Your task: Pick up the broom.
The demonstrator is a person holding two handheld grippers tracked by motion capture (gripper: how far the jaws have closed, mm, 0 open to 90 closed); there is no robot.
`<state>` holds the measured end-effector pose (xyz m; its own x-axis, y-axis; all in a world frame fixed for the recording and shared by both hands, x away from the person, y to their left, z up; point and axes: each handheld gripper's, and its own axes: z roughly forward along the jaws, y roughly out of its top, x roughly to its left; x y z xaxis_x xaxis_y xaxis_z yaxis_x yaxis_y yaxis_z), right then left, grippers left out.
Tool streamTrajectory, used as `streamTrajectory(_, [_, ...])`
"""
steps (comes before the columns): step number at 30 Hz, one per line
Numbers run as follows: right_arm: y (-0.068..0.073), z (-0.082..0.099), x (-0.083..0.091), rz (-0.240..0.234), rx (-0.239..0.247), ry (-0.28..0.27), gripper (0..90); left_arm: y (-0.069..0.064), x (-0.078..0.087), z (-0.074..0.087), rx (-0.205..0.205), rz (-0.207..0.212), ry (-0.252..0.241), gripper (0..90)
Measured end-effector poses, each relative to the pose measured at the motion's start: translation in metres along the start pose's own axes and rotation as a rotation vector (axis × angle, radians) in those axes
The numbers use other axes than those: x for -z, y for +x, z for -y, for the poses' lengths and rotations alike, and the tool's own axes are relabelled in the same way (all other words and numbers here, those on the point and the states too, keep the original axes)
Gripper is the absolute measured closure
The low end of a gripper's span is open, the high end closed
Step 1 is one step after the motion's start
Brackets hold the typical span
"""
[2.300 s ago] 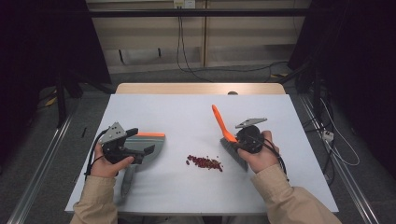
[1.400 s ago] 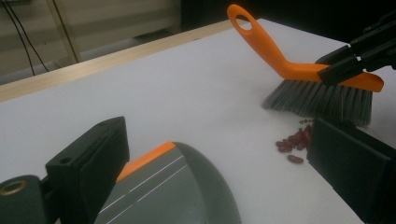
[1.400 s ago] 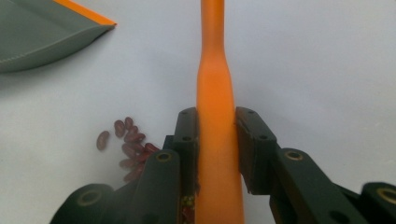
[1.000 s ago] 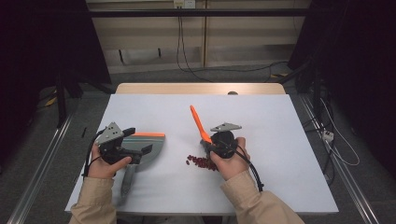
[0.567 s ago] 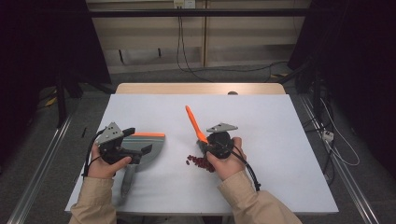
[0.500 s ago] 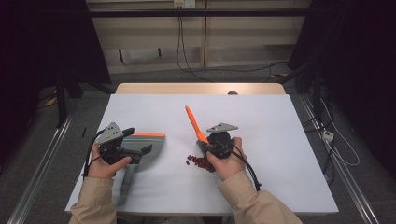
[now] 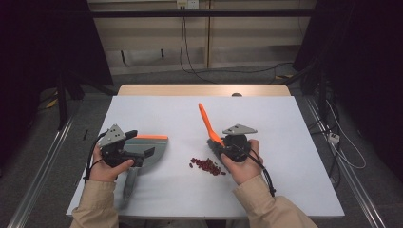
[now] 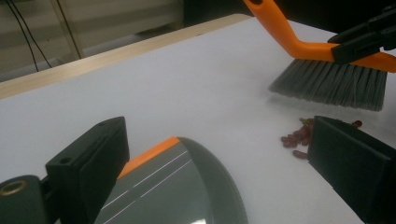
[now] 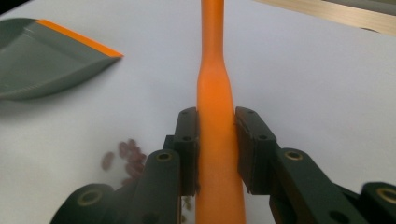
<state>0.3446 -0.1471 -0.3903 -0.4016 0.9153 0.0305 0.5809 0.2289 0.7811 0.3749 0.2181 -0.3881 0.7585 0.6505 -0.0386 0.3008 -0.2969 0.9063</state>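
A grey dustpan (image 7: 151,145) with an orange front lip lies flat on the white table (image 7: 285,123), its handle pointing toward the person. My left gripper (image 7: 139,143) hovers over it, open, with the pan (image 8: 177,186) between the wide-apart jaws of my left gripper (image 8: 219,140). My right gripper (image 7: 215,143) is shut on the orange handle of a small brush (image 7: 206,121), close to the brush head; in the right gripper view the handle (image 9: 215,93) runs up between the jaws of my right gripper (image 9: 215,135). The grey bristles (image 8: 331,84) sit just behind a small pile of red beans (image 7: 206,165).
The table's far wooden edge (image 7: 204,90) has a small dark object (image 7: 236,95) on it. Black curtains, cables and metal rails surround the table. The white surface stretches bare to the right of the brush and behind both tools.
My right gripper has carried the brush left and toward the person, from right of the beans to just behind the pile. In the last half second it barely moved. The left gripper and dustpan stayed put.
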Motion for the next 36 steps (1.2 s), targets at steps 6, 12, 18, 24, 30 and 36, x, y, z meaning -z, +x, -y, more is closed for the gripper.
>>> streamTrajectory(6, [0.000, 0.025, 0.002, 0.037, -0.012, -0.036, 72.2, 0.000, 0.000, 0.000, -0.001, -0.003, 0.002, 5.6])
streamTrajectory(12, [0.019, 0.022, -0.008, 0.013, -0.025, -0.058, 72.1, 0.000, 0.002, -0.001, -0.004, -0.004, -0.004, 5.6])
streamTrajectory(18, [0.032, 0.014, -0.018, 0.006, -0.012, -0.066, 72.1, 0.002, 0.003, 0.000, 0.003, -0.004, -0.008, 5.6])
streamTrajectory(24, [0.034, 0.010, -0.023, 0.001, -0.009, -0.068, 72.2, 0.002, 0.003, 0.000, 0.004, -0.004, -0.007, 5.6])
streamTrajectory(30, [0.032, 0.008, -0.025, -0.012, -0.010, -0.068, 72.2, 0.002, 0.003, 0.000, 0.001, -0.007, -0.003, 5.6])
streamTrajectory(36, [0.022, 0.005, -0.020, -0.036, -0.021, -0.093, 72.2, 0.001, 0.001, 0.000, 0.002, -0.006, 0.002, 5.6])
